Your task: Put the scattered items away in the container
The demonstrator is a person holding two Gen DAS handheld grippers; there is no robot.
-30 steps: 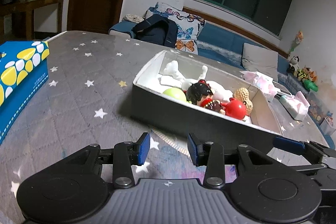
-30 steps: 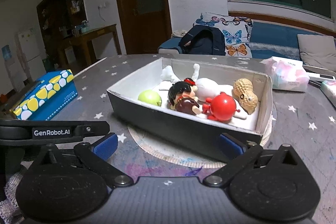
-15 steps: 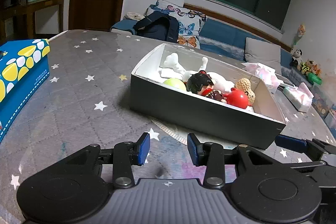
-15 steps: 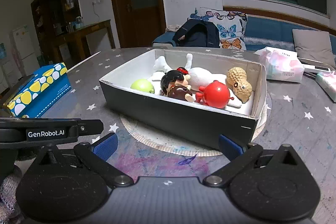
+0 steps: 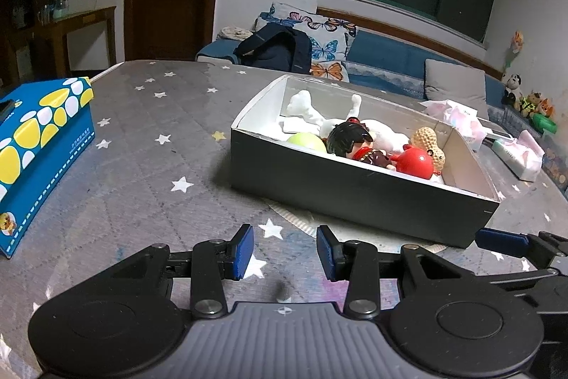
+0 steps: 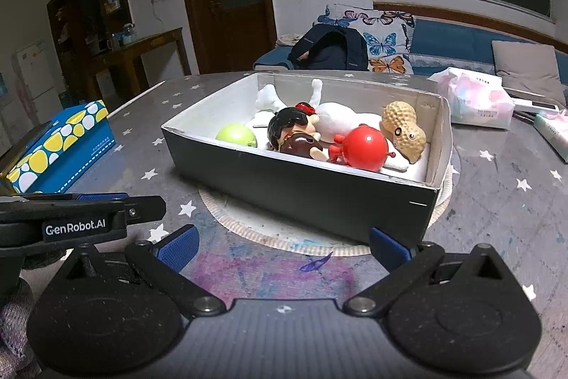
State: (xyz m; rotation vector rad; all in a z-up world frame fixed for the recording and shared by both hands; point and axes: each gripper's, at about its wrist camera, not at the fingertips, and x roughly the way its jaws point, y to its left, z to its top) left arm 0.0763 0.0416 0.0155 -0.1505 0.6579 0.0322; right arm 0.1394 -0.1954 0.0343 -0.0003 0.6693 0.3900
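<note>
A black box with a white inside (image 5: pixel 355 198) (image 6: pixel 301 190) stands on a round mat on the starred table. In it lie a green ball (image 6: pixel 236 135), a dark-haired doll (image 6: pixel 294 134), a red round toy (image 6: pixel 365 148), a peanut figure (image 6: pixel 404 130) and a white plush (image 6: pixel 340 116). My left gripper (image 5: pixel 285 251) is open and empty, low over the table in front of the box's left end. My right gripper (image 6: pixel 284 245) is wide open and empty, in front of the box's near wall.
A blue and yellow tissue box (image 5: pixel 32 144) (image 6: pixel 56 151) lies at the table's left edge. Tissue packs (image 6: pixel 475 103) (image 5: pixel 518 155) lie beyond the box at the right. The left gripper's body (image 6: pixel 81 219) shows beside the right one. A sofa stands behind the table.
Both grippers have drawn back and a little lower from the box, so it looks farther off. Their jaws keep the same opening. The toys have not moved.
</note>
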